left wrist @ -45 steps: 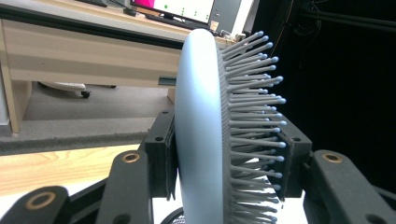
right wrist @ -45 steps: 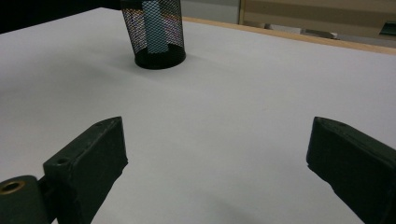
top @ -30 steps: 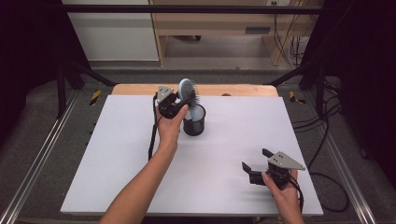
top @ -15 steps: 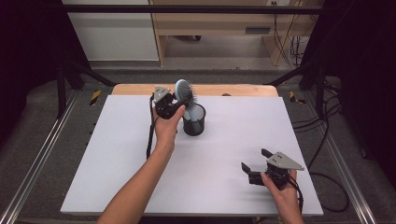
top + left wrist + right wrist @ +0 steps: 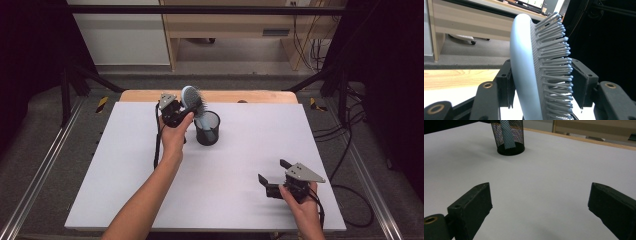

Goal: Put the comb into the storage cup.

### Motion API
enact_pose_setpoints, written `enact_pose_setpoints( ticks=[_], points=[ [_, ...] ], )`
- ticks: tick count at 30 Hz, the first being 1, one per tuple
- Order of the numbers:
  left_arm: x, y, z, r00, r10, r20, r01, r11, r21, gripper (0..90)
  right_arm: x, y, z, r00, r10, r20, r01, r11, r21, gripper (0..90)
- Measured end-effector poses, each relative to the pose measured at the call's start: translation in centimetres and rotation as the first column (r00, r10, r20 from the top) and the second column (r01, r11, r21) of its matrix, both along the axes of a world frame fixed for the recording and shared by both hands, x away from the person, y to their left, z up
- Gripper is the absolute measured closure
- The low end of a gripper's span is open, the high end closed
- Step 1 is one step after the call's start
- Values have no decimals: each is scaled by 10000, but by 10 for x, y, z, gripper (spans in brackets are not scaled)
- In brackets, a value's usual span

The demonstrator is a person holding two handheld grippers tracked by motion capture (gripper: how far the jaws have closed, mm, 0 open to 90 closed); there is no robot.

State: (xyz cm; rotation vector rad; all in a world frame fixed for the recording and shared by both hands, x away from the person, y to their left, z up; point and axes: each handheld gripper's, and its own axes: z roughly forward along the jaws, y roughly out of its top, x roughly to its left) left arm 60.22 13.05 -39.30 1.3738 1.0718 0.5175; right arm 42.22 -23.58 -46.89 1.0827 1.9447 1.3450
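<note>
Big, flat and matte, the white table [image 5: 125, 190] spreads across the high view, with a strip of pale wood [image 5: 240, 96] showing along its far edge. Near that far edge stands the black wire-mesh cup [image 5: 207, 128], a round, see-through cylinder, upright on the board; in the right gripper view the same cup [image 5: 509, 137] shows a pale blue handle through its mesh. That handle belongs to the hairbrush [image 5: 192, 101], smooth light-blue plastic with an oval head and rows of grey, ball-tipped bristles. Its long axis runs steeply upward out of the cup, handle down inside, head tipped toward the left gripper [image 5: 179, 114], bristles facing the person's right. In the left gripper view the brush head [image 5: 526, 75] sits between the two black jaws, which have just been opening, and a gap shows on the bristle side. Down at the near right, the right gripper [image 5: 272, 181] rests low over the table, jaws spread wide on nothing.
</note>
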Motion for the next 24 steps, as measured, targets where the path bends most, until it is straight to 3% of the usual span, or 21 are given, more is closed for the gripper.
enact_pose_setpoints(
  ticks=[24],
  points=[
    [2,11,-4,9996,159,-237,-162,9998,-125,408,0,1,-1,10000,58,-67,-58,10000,-41,53]
  ],
)
